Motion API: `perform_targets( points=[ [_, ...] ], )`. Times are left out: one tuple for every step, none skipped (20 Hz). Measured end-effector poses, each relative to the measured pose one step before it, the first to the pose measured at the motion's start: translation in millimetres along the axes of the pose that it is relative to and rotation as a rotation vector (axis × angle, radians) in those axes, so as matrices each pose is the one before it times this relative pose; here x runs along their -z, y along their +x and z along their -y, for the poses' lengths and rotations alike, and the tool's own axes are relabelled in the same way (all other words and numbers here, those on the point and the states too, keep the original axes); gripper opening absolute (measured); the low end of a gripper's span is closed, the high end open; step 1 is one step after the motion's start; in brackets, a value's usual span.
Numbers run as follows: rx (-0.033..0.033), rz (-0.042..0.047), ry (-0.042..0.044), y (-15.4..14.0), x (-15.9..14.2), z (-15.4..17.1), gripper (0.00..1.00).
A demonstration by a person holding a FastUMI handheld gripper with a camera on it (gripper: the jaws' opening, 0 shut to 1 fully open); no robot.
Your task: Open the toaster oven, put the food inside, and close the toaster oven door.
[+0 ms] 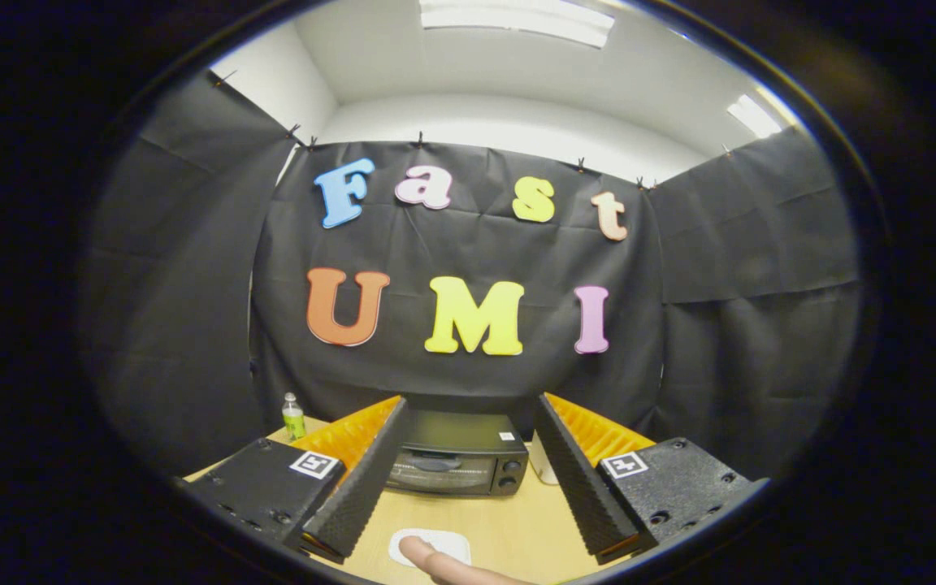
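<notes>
Oven point(458, 463) sitting on the table point(517, 528) dead ahead, at twelve o'clock from the fingers, seen in the gap between them and well beyond their tips; door reading as closed, glass front upright, handle across its top edge; two knobs stacked at the oven's three o'clock side; nothing visibly inside, though the glass is too dark and small to be sure.

Food point(444, 562) lying nearest the camera, at six o'clock from the oven; a pale, sausage-like piece with one rounded end resting on a small white plate point(435, 540); its other end is cut off from sight, so full shape unclear; it is lying between the fingers but below and short of their tips, apart from both.

Gripper point(468, 532) being held wide open, fingers splayed to about eleven and one o'clock, gripping nothing; no contact with oven, plate or food.

Further out: a small bottle point(294, 417) standing upright at the oven's nine o'clock, near the table's far edge; a whitish object just beside the oven at its three o'clock, mostly hidden behind the right finger, cannot tell what it is; black cloth wall behind everything.

Progress, as a judgement: nothing appearing done yet; door needing opening first, then the food picked off the plate and carried in, then the door shut; all three steps remaining.
</notes>
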State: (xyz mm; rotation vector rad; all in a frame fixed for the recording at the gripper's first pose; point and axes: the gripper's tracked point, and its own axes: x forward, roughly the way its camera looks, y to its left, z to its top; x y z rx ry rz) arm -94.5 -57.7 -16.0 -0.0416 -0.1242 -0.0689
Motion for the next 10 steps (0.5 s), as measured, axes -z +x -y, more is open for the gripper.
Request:
perform_targets(
  points=[
    [-0.00248, -0.00183, 0.01969, -6.40, 5.09, 2.30, 1.00],
    [-0.00032, 0.00473, 0.00679, -4.34, -0.50, 4.45, 1.00],
    [-0.00382, 0.00596, 0.00128, -3.92, -2.92, 2.58, 1.00],
    [0.00886, 0.01765, 0.01158, -3.99, -3.29, 5.50, 1.00],
    [0.01374, 0.02731, 0.00323, -4.62, -5.22, 7.04, 1.00],
    [0.00954, 0.02387, -0.00639, -3.55, -2.03, 5.66, 1.00],
    [0.00685, 0.00587, -0.00996, -3.42, 0.59, 4.71, 1.00],
    [0.00407, -0.00205, -0.00383, -2.85, 2.13, 3.90, 1.00],
    [-0.00113, -0.00294, 0.00422, -1.55, 0.46, 0.03, 1.00],
    [-0.00734, -0.00177, 0.00504, -1.12, 0.04, -1.12, 1.00]
  ],
)
